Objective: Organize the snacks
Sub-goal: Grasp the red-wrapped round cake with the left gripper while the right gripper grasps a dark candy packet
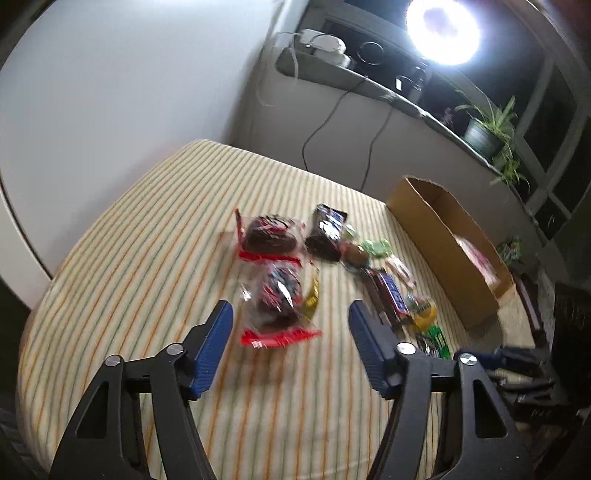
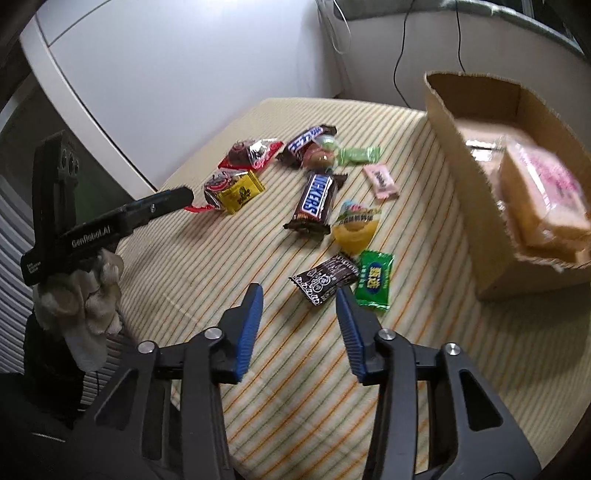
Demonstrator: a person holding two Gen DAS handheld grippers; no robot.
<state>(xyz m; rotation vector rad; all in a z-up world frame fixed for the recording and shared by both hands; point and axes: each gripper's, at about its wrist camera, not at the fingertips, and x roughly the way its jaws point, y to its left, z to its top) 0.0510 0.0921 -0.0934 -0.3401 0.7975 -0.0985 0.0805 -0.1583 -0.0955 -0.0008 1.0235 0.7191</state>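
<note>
Several wrapped snacks lie scattered on a striped tablecloth [image 1: 147,258]. My left gripper [image 1: 291,314] is open, just short of a clear-wrapped chocolate cake [image 1: 277,295] with red ends; a second such cake [image 1: 271,232] lies behind it. My right gripper [image 2: 299,295] is open and empty, above a black wrapped snack [image 2: 325,278] and a green candy [image 2: 375,278]. Two Snickers bars [image 2: 316,201] [image 2: 306,142], a yellow packet [image 2: 240,192], a jelly cup [image 2: 356,225] and a pink candy [image 2: 380,181] lie beyond. The left gripper's fingers [image 2: 162,201] show in the right wrist view.
An open cardboard box [image 2: 461,177] stands at the table's right, holding a pink-wrapped bread pack [image 2: 546,195]; it also shows in the left wrist view [image 1: 436,236]. A white wall lies behind. A ledge with a potted plant [image 1: 487,129], cables and a bright lamp [image 1: 443,29] runs at the back right.
</note>
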